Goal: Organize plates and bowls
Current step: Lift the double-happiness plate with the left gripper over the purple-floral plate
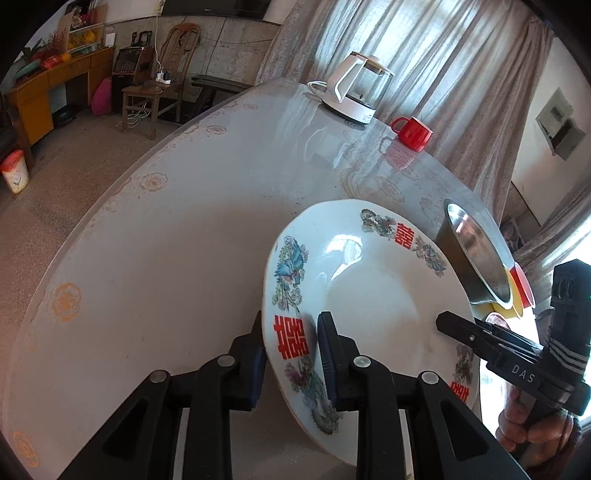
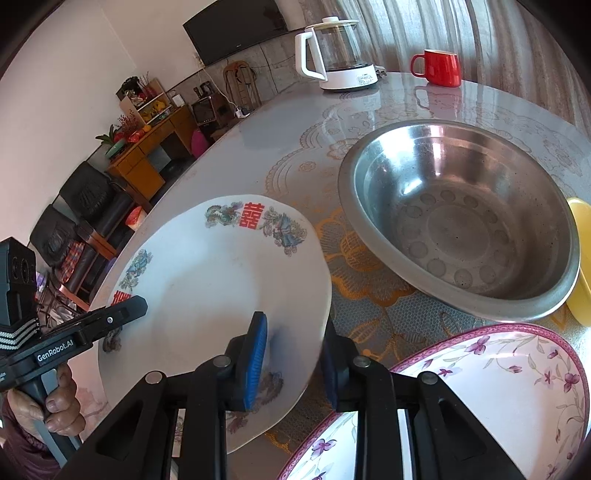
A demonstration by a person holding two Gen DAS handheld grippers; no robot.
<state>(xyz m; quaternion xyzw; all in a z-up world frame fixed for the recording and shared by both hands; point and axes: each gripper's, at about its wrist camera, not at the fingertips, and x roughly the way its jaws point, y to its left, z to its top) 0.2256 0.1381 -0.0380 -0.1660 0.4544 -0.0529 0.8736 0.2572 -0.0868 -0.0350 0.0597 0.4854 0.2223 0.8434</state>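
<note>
On the round table (image 2: 258, 147), left gripper (image 1: 290, 339) and right gripper (image 2: 291, 343) pinch the white plate's (image 2: 221, 288) near rims; lift both sides evenly.

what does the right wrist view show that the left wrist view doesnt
Only the right wrist view shows the inside of the steel bowl, the floral bowl nearest the camera, the TV and the left gripper.

Only the left wrist view shows the chair, the red-lidded bin and the right gripper.

Both show the white plate, each gripper shut on its rim from opposite sides, plus the kettle, the red mug and the table.
</note>
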